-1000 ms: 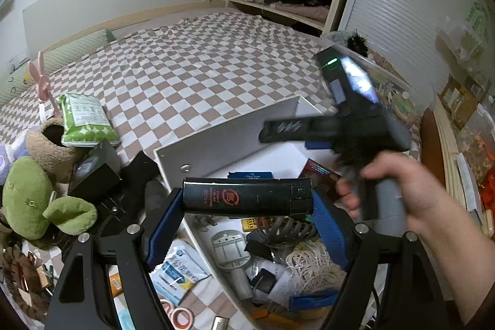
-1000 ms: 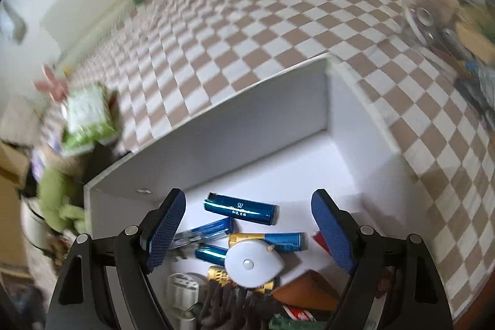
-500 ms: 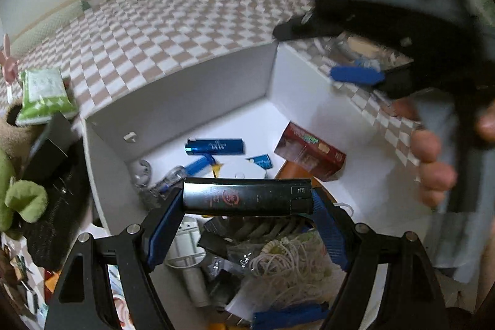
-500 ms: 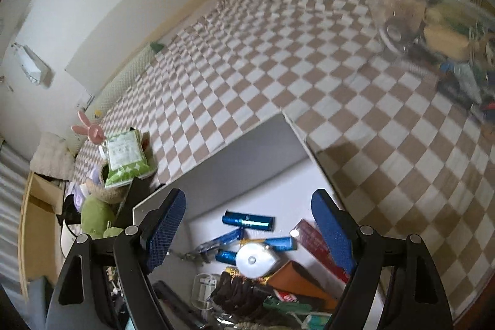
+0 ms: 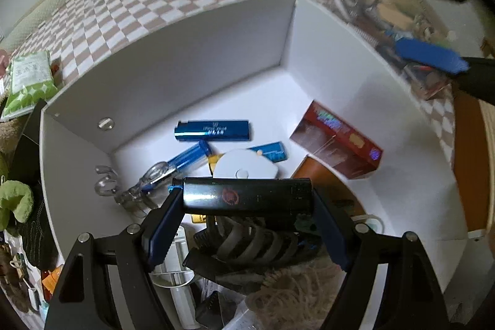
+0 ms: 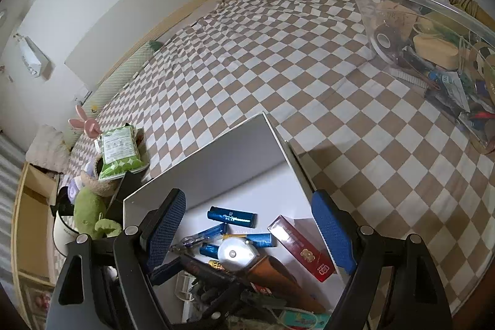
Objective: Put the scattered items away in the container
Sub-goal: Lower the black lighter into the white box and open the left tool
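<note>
My left gripper (image 5: 247,200) is shut on a black lighter (image 5: 247,196), held crosswise above the inside of the white box (image 5: 173,76). The box holds a blue lighter (image 5: 213,130), a white tape measure (image 5: 244,167), a red carton (image 5: 337,138), a dark hair claw (image 5: 247,249) and other small items. My right gripper (image 6: 247,232) is open and empty, above the box's right wall (image 6: 290,156); it shows blurred at the top right of the left wrist view (image 5: 430,54). The black lighter also shows in the right wrist view (image 6: 207,269).
The box sits on a checkered bedspread (image 6: 278,51). A clear bin (image 6: 433,30) full of items stands at the right. A green wipes pack (image 6: 119,150), green plush (image 6: 89,215) and black items lie left of the box.
My left gripper has moved forward and down over the box with the black lighter. My right gripper has pulled up and back from the box, so more of the bed shows.
</note>
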Demonstrator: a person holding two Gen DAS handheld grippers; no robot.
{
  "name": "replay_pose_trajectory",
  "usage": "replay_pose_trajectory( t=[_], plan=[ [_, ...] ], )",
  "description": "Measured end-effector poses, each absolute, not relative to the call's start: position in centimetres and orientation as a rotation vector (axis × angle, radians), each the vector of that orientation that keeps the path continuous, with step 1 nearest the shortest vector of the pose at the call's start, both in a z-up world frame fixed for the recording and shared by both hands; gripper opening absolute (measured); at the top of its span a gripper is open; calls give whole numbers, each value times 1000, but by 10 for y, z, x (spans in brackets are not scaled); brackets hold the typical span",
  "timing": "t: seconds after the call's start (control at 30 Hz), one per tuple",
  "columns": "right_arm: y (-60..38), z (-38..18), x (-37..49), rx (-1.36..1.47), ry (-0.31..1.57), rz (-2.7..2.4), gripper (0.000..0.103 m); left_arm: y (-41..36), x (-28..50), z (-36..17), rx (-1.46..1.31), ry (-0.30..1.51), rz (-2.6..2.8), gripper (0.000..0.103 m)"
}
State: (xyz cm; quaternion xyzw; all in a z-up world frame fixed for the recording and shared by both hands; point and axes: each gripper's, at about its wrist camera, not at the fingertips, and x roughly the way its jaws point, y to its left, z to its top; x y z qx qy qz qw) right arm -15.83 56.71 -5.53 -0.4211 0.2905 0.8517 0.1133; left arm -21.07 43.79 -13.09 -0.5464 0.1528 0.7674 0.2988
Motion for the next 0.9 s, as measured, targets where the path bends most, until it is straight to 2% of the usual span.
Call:
replay_pose_trajectory(
  t=[0.43, 0.9],
  plan=[
    [558, -64, -166, -1292, 795, 2506, 84, 433, -227, -144, -1526, 333, 2014, 81],
    [566, -67, -162, -1302, 833, 2479, 84, 431, -228, -147, -1568, 315, 1989, 85]
  ],
)
